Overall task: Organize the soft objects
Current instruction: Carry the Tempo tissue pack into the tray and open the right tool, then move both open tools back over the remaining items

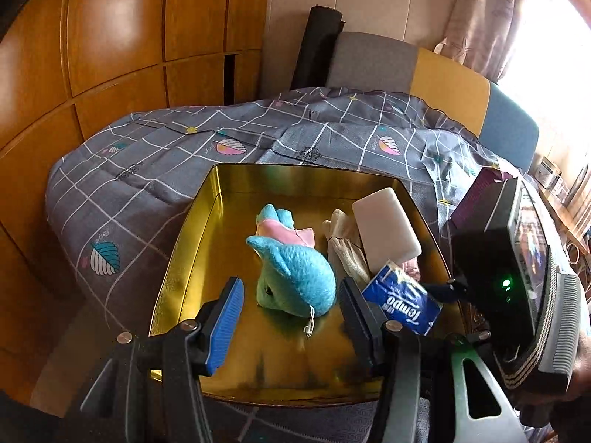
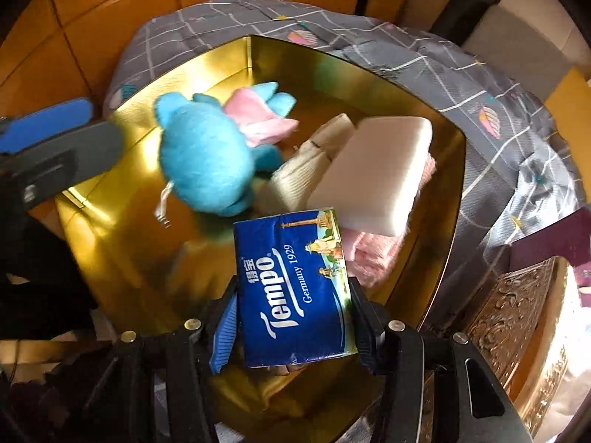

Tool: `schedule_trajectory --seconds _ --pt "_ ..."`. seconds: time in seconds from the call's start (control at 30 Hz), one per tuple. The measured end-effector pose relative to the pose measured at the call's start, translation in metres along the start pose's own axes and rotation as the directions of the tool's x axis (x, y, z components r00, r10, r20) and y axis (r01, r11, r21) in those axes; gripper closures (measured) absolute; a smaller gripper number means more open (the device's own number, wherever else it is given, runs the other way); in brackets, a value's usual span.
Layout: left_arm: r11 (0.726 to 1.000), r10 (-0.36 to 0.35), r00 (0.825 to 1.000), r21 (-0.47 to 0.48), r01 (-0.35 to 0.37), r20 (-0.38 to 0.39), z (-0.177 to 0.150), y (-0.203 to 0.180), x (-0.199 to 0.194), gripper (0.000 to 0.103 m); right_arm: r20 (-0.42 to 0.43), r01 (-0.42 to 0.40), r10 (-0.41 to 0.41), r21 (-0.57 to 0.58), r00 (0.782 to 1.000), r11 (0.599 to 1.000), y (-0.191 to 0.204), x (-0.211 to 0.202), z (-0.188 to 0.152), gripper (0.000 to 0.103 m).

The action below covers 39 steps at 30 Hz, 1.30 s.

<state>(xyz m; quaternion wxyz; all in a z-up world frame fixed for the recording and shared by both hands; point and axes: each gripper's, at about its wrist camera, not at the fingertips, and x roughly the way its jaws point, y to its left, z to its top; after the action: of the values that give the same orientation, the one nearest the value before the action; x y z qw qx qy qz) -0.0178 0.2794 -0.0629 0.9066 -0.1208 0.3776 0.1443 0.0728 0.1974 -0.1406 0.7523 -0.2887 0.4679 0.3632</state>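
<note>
Left side first: the left gripper (image 1: 291, 317) hangs released, jaws spread wide, over the near part of the gold tin (image 1: 184, 229) that sits on the bed (image 1: 147, 170). The blue plush toy (image 1: 295, 277) lies on the tin floor just beyond its fingertips, roughly lined up with the gap between them, not touched. Moving right inside the tin: a cream cloth (image 1: 345, 243), then a white sponge block (image 1: 386, 229) leaning on top of something pink and knitted (image 2: 369, 254).

Far right, the right gripper (image 2: 293, 317) is clenched on a blue Tempo tissue pack (image 2: 295, 288), holding it by its sides above the tin's near right area, just in front of the sponge.

What I'd worry about: the pack is slick plastic and squishy, so the squeeze could let it twist or slide out crooked. If it drops where it hovers now, it may bump the tilted sponge and knock it off the pink thing. Also the two grippers are close together over the tin, so they could clash.
</note>
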Motion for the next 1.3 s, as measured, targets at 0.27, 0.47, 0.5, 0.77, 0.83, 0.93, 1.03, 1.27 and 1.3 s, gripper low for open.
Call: schedule_trajectory --seconds 0.27,0.47,0.5,0.77,0.83,0.93,1.03,1.27,1.3 --pt "1.0 -0.009 1.0 0.002 0.009 0.006 0.0 -0.002 -0.004 0.049 0.08 -0.004 0.001 0.042 0.997 0.999 -0.008 -0.023 -0.009 0.041" --pt "1.0 -0.02 1.0 0.011 0.02 0.02 0.002 -0.006 -0.01 0.049 0.145 0.016 -0.03 0.102 0.989 0.995 -0.016 -0.043 -0.014 0.033" --pt "1.0 -0.023 1.0 0.015 0.022 0.022 0.002 -0.008 -0.011 0.049 0.155 0.021 -0.039 0.111 0.987 0.994 -0.017 -0.047 -0.015 0.032" --pt "0.998 -0.043 0.999 0.037 0.042 0.017 0.001 -0.018 -0.013 0.049 0.241 0.096 -0.146 0.21 0.959 0.973 -0.034 -0.083 -0.032 0.028" --pt "0.998 -0.045 0.999 0.042 0.044 0.016 0.0 -0.021 -0.013 0.049 0.259 0.113 -0.177 0.245 0.95 0.963 -0.041 -0.093 -0.037 0.028" --pt "0.998 -0.049 0.999 0.049 0.048 0.022 0.0 -0.025 -0.015 0.049 0.28 0.131 -0.218 0.298 0.935 0.945 -0.054 -0.107 -0.045 0.023" --pt "0.997 -0.049 0.999 0.057 0.048 0.019 0.0 -0.029 -0.015 0.049 0.294 0.167 -0.268 0.326 0.918 0.93 -0.061 -0.119 -0.053 0.022" --pt "0.994 -0.063 0.998 0.087 0.061 0.029 0.001 -0.041 -0.021 0.049 0.324 0.198 -0.35 0.42 0.879 0.886 -0.08 -0.143 -0.075 0.019" --pt "0.994 -0.066 0.997 0.092 0.063 0.031 0.002 -0.043 -0.022 0.049 0.324 0.206 -0.365 0.433 0.873 0.878 -0.084 -0.146 -0.078 0.018"
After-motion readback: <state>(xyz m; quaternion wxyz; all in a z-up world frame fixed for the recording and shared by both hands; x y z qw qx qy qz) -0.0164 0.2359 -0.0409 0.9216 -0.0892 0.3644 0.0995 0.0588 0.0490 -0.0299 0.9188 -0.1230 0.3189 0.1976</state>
